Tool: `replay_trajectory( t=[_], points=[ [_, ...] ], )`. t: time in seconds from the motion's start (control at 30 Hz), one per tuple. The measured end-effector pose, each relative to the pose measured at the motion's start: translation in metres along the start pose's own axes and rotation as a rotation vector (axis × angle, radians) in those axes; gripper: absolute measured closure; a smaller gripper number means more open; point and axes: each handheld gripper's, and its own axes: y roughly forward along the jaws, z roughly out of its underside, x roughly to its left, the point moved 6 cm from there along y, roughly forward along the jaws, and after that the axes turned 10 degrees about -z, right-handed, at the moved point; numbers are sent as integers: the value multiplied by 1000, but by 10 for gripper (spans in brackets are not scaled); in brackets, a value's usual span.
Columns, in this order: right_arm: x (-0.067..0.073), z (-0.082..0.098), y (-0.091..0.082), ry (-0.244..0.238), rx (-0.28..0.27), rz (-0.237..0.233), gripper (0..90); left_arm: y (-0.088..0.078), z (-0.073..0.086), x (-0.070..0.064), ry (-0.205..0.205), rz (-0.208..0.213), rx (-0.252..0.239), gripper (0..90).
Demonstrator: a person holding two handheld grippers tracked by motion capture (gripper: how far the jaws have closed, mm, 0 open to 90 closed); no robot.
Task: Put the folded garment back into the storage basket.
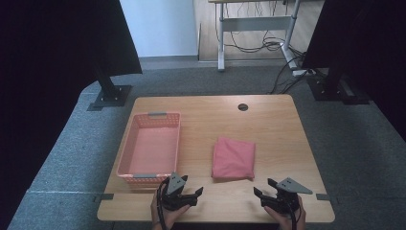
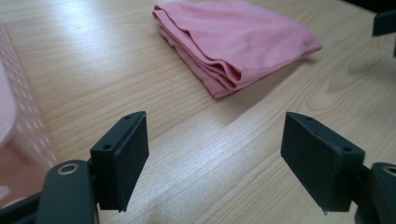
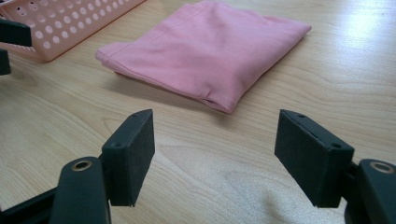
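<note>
**Both claws open, cloth untouched**

The wooden worktop [image 1: 277,124] carries a pink perforated basket [image 1: 151,148] at left. A folded pink cloth [image 1: 233,158] lies flat at centre, just beside the basket. The left claw [image 1: 194,194] and right claw [image 1: 262,188] sit near the cloth, jaws spread wide, gripping nothing.

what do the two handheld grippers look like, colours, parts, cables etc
Both the left gripper and right gripper are black, each with two flat rectangular jaw pads on arms with brass-ringed holes. Each carries a grey three-cornered plate on top; a black cable loops from the left one.
</note>
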Motion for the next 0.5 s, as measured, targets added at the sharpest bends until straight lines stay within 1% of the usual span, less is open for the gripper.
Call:
replay_trajectory(
  t=[0.03, 0.07, 0.17, 0.3, 0.5],
  points=[
    [0, 0, 0, -2, 1, -1, 290, 1, 1, -1, 5, -2, 2, 226],
    [0, 0, 0, -4, 2, -1, 290, 1, 1, -2, 1, 4, 7, 227],
    [-1, 0, -1, 0, -3, -4, 291, 4, 1, -6, -24, 19, 9, 227],
    [-3, 2, -2, 10, -4, -8, 292, 6, -5, -10, -33, 14, 5, 225],
    [-3, 1, -2, 10, -6, -10, 293, 7, -15, -6, -45, 4, -5, 228]
  ],
)
